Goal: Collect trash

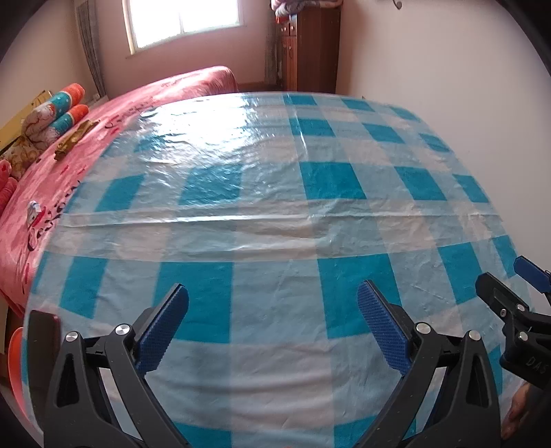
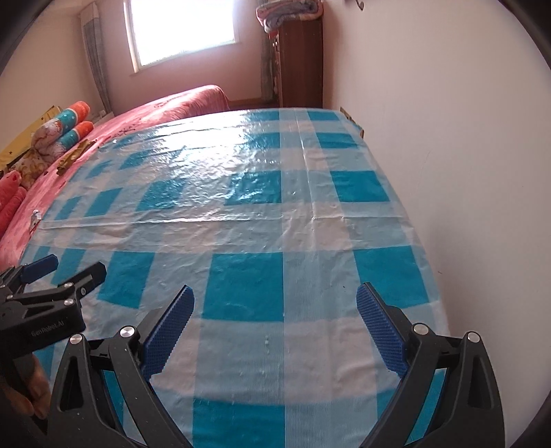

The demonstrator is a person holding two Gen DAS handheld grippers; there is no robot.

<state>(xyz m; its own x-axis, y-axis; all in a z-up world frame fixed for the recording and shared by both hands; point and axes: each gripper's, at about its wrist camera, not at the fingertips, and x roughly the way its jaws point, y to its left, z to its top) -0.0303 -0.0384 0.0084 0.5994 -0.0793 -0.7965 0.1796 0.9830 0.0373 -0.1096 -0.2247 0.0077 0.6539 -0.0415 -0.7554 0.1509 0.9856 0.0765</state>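
Bedroom, table under blue-and-white checked plastic cloth (image 1: 275,213), pink bed (image 1: 113,113) alongside on left, window (image 1: 182,20) at far wall, dark wooden cabinet (image 1: 306,48) in far right corner with folded bedding on top

Left wrist view: left gripper (image 1: 272,324) low over near part of cloth, blue-padded fingers (image 1: 162,331) spread wide, gripping nothing, pads apart from cloth; right gripper (image 1: 506,286) poking in at right edge, jaws parted, nothing between; bit of a hand at bottom right corner; rolled pillows (image 1: 65,107) and brown crumpled item (image 1: 74,138) on bed, small white-and-blue scrap (image 1: 34,206) on pink cover just beside cloth's left edge, looks like trash but too small to tell; no other trash visible on cloth

Right wrist view: right gripper (image 2: 275,324) over near cloth, fingers (image 2: 378,331) released wide, holding nothing; left gripper (image 2: 58,268) entering at left edge, jaws parted, hand under it at bottom left; same small scrap (image 2: 36,216) on bed by cloth's left edge, well apart from both grippers; white wall along right side of table
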